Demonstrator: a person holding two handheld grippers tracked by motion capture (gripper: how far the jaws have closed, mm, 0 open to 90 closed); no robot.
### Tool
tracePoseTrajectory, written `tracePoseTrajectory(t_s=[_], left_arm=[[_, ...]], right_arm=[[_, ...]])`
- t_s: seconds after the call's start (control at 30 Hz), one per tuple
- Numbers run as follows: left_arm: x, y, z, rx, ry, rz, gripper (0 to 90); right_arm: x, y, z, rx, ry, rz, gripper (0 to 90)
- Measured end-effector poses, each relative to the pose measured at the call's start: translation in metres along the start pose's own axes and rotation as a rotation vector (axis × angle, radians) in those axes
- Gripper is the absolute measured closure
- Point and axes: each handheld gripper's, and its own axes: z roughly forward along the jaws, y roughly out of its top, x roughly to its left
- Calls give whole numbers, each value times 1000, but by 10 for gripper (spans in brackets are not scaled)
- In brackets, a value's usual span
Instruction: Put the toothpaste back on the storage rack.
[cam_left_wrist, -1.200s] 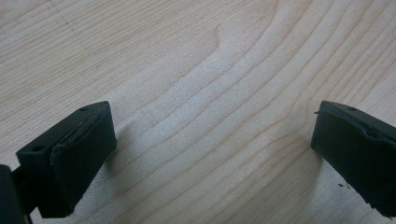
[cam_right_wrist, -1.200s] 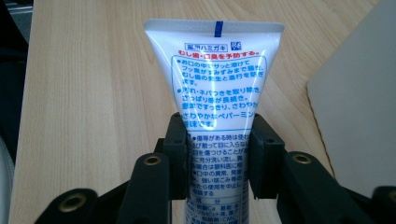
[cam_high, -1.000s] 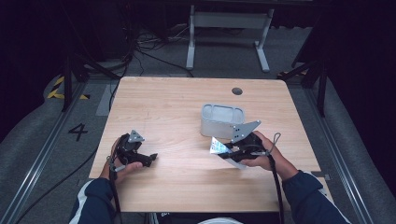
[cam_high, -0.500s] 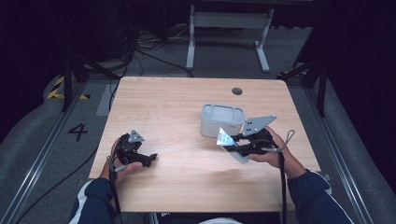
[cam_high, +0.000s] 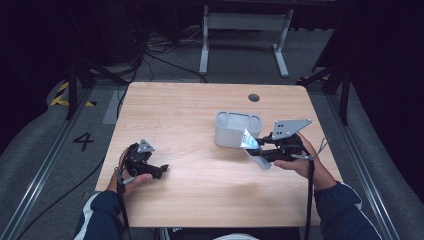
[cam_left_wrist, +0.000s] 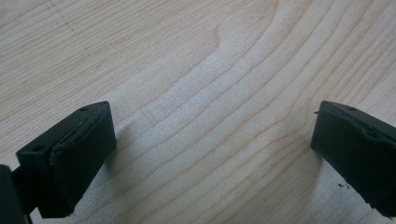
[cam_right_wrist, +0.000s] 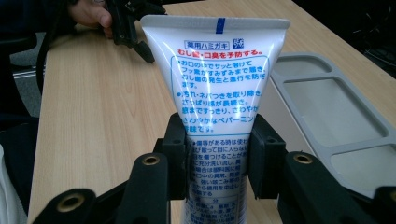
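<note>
My right gripper (cam_high: 259, 150) is shut on a white toothpaste tube (cam_high: 248, 139) with blue and red Japanese print. It holds the tube just off the front right corner of a grey compartmented container (cam_high: 235, 131). In the right gripper view the jaws of the right gripper (cam_right_wrist: 218, 161) clamp the tube (cam_right_wrist: 219, 79) around its middle, crimped end pointing away, and the container (cam_right_wrist: 336, 116) lies to the right. My left gripper (cam_high: 161, 170) rests low at the table's front left, open. Its fingers (cam_left_wrist: 70, 156) stand wide apart over bare wood, and between them the left gripper (cam_left_wrist: 210, 149) holds nothing.
The wooden table (cam_high: 190, 115) has a round cable hole (cam_high: 254, 97) near its far edge. A white metal frame (cam_high: 245, 30) and cables lie on the floor beyond. The left hand with its gripper (cam_right_wrist: 128, 21) shows far off in the right gripper view.
My right gripper has carried the tube rightwards and slightly farther away, up beside the grey container. The left gripper has stayed put.
</note>
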Motion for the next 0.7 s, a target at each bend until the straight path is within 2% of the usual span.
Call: tracePoseTrajectory(t_s=[0.27, 0.7], left_arm=[[0, 0, 0, 0, -1, 2, 3], [0, 0, 0, 1, -2, -6, 3]], right_arm=[[-1, 2, -7, -35, -25, 7, 653], [-7, 15, -13, -116, -114, 12, 654]])
